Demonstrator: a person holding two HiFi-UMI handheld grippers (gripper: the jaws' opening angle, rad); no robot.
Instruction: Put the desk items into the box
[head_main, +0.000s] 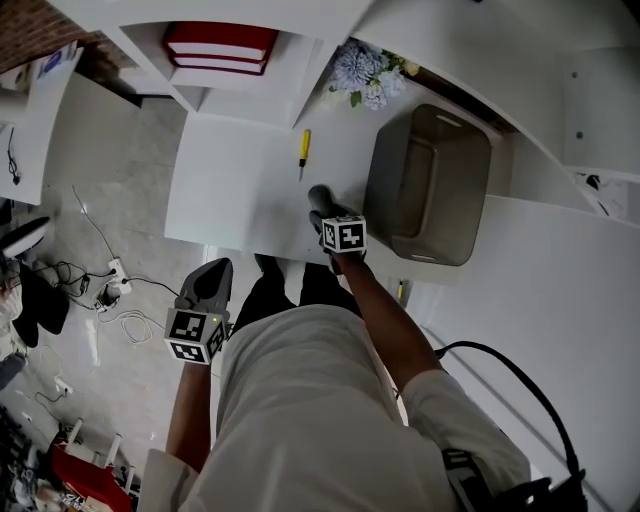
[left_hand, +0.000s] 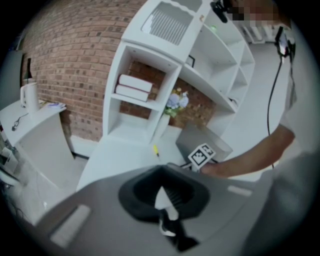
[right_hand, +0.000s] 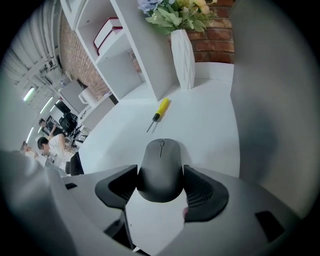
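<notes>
The right hand-held gripper (right_hand: 161, 189) is clamped on a black mouse (right_hand: 161, 165), one jaw pressed to each side of its rear half. The mouse's nose and scroll wheel point away over the white surface (head_main: 240, 190). In the head view this grip sits near the front edge of the surface, just beside the left wall of the grey box (head_main: 400, 180).

The box stands at the right end of the surface with its open top facing up. As far as its dim inside can be made out, it shows only a bare grey bottom and walls.

A yellow-handled screwdriver (head_main: 304, 150) lies farther back on the surface, toward the rear edge. It is apart from the mouse and left of the box, with its metal tip pointing toward the front. Behind it, at the back right of the surface, a white vase (right_hand: 183, 57) holds pale flowers beside the upright of a white shelf unit (head_main: 190, 95). Red books (head_main: 220, 45) lie stacked in one compartment of that unit.

The left hand-held gripper (left_hand: 162, 197) hangs off the surface's front left corner, over the grey floor (head_main: 130, 180) — its jaws are together and hold nothing. Cables and a power strip (head_main: 115, 290) lie on the floor to the left.
</notes>
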